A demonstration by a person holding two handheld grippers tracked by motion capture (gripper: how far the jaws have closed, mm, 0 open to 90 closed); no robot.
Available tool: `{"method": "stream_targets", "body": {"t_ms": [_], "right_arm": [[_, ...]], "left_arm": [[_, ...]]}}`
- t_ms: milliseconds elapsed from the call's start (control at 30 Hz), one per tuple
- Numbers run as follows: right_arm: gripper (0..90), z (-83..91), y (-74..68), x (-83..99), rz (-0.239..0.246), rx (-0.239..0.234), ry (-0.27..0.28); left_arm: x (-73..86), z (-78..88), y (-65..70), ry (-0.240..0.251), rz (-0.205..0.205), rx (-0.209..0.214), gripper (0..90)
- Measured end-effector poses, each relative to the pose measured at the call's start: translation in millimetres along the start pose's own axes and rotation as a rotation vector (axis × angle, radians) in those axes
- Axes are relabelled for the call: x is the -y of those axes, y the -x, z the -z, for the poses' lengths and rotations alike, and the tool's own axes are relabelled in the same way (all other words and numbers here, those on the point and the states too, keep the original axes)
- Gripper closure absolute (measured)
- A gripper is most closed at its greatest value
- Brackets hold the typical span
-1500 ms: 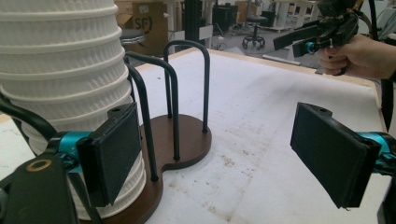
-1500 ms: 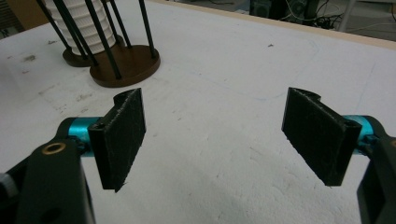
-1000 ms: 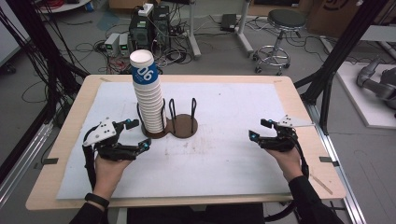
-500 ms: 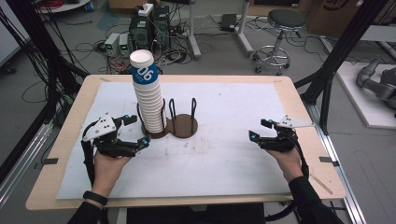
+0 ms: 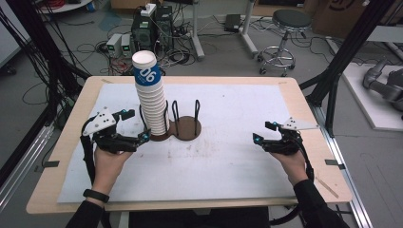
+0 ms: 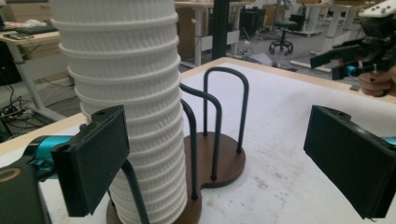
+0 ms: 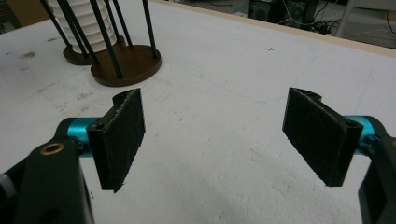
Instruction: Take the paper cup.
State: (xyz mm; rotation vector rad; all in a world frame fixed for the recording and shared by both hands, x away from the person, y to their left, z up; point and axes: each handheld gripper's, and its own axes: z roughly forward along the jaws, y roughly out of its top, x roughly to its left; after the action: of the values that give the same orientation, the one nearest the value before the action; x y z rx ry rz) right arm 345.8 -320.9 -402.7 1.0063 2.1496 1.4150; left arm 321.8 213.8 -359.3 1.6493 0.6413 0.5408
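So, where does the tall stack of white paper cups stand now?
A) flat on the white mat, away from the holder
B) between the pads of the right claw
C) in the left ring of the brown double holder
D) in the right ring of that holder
C: in the high view the cup stack rises from the left ring of the holder, while the right ring stands empty.

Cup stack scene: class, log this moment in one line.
left gripper: open, jaws just opening, beside cup stack | right gripper: open, empty | holder: one side free
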Motion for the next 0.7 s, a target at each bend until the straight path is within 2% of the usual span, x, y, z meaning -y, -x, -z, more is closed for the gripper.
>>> {"method": "stream_targets", "body": {"t_ms": [300, 433, 700], "right_arm": [[21.6, -0.5, 0.4, 0.0, 0.001, 0.003, 0.002], [21.6, -0.6, 0.6, 0.0, 0.000, 0.001, 0.002], [21.6, -0.8, 0.9, 0.0, 0.004, -0.002, 0.006]], "left_arm": [[-11.0, -12.8, -9.9, 0.006, -0.008, -0.031, 6.7], [-17.3, -18.3, -14.4, 0.031, -0.012, -0.056, 6.7], [-27.8, -30.3, -23.1, 0.043, -0.009, -0.078, 6.7]]}}
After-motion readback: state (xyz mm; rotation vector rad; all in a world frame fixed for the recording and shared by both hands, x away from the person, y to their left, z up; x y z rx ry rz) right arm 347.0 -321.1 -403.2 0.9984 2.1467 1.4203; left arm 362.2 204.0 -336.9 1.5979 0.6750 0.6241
